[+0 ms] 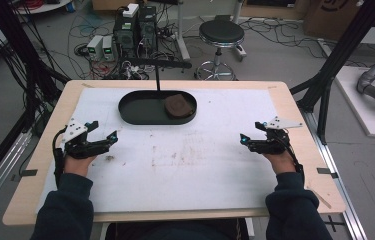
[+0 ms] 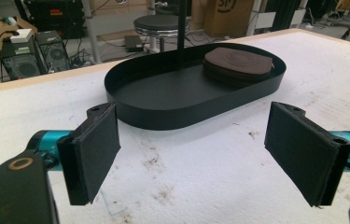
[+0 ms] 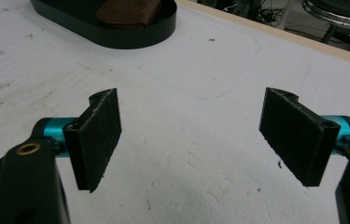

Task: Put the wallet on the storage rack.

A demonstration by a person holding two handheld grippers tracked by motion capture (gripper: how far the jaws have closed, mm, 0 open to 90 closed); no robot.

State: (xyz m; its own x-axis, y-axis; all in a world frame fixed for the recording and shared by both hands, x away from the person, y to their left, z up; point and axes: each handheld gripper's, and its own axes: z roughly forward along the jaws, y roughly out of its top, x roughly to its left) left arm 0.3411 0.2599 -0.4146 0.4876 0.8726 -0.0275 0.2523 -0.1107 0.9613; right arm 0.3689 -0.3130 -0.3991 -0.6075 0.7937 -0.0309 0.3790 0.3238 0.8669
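Left gripper view: the left gripper [image 2: 191, 154] has its two black padded jaws spread wide apart with nothing between them, only stained white table cover [image 2: 200, 186] beneath. Just beyond the jaws lies the black oval tray [image 2: 163, 109], its near wall facing the gripper, and inside it, toward the tray's right end as this view sees it, rests a brown round leather pouch [image 2: 238, 63]. A thin black rod [image 2: 180, 32] rises from the tray's middle.

In the right gripper view, the right gripper [image 3: 189, 140] likewise holds its jaws wide apart and empty over the white cover; the tray [image 3: 116, 37] sits well apart from it at the upper left, with the brown pouch [image 3: 128, 11] showing over its rim.

In the high view, the left gripper [image 1: 102, 135] sits near the tray [image 1: 140, 112], off its near left end, and the right gripper [image 1: 250, 134] is off its near right end, somewhat farther away. The pouch [image 1: 177, 106] lies in the tray's right half. Both grippers are held by hands with dark sleeves [image 1: 65, 205], low over the cover. Behind the tray, past the table's far edge, stand a black stool [image 1: 221, 32] and computer towers [image 1: 135, 27] among cables.
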